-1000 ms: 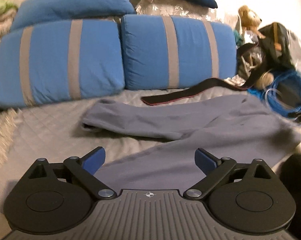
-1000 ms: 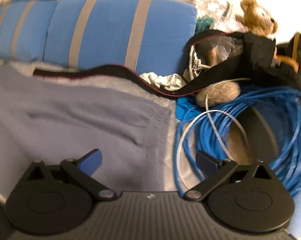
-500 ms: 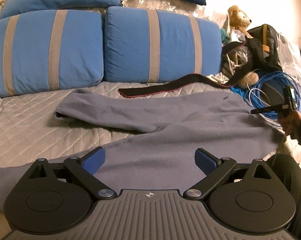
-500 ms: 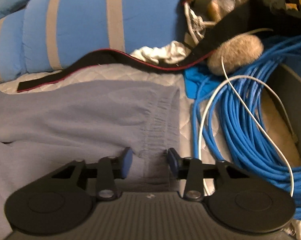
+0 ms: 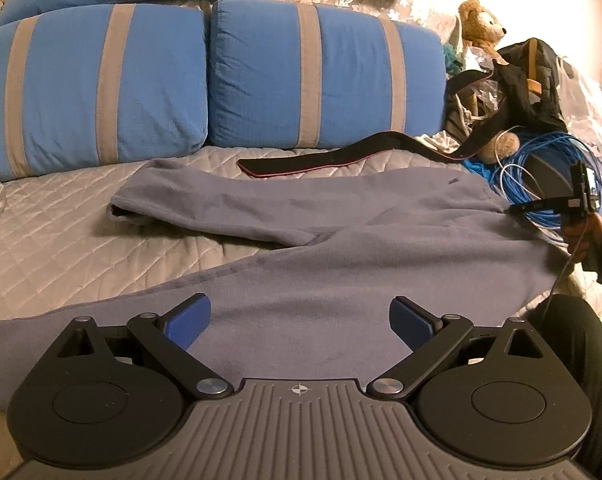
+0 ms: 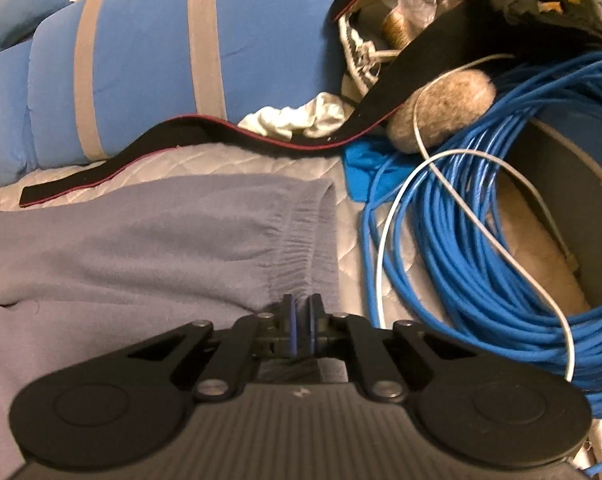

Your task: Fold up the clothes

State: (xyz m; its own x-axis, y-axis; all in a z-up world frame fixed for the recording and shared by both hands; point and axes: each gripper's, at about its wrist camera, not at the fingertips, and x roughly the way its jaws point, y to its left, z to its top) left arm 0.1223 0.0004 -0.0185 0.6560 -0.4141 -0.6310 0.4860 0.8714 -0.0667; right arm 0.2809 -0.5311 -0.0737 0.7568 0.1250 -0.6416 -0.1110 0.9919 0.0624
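Your widest free room is the bare quilted bed [image 5: 61, 220] left of the grey sweatpants [image 5: 341, 240], up to the striped blue pillows [image 5: 205, 76] that wall off the far side. A black strap [image 5: 341, 158] lies across the quilt between sweatpants and pillows. At the waistband side you are hemmed in: the coiled blue cable [image 6: 481, 220] lies just beside it, with a black bag [image 5: 537, 80] and teddy bear [image 5: 481, 20] heaped behind.

Right hand-held gripper [image 6: 302, 320] clamped on grey trousers' [image 6: 141, 240] waistband, blue cable coil [image 6: 481, 240] beside.
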